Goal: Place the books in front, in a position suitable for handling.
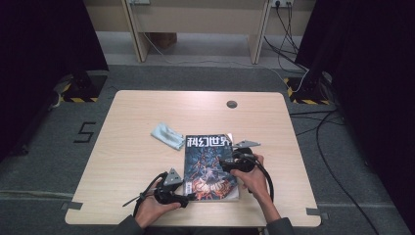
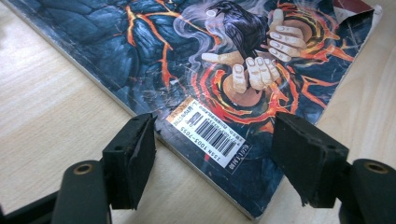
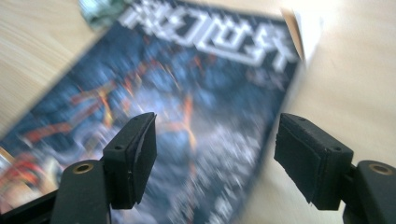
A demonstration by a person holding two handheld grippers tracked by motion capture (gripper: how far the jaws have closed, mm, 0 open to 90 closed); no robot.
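Here both grippers gape unclenched over the glossy flat magazine (image 1: 209, 166); crumpled pale cloth (image 1: 167, 135) lies beside.

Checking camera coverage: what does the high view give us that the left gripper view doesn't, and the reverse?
High view alone: the whole table, a light blue cloth at the magazine's top left corner, both hands, the right gripper over the cover, and the left gripper from outside.

Left gripper view alone: the barcode label, the raven-and-hand artwork, and that gripper's jaws standing open astride the magazine's near corner.

Both: the magazine lying flat and closed on the wooden tabletop.
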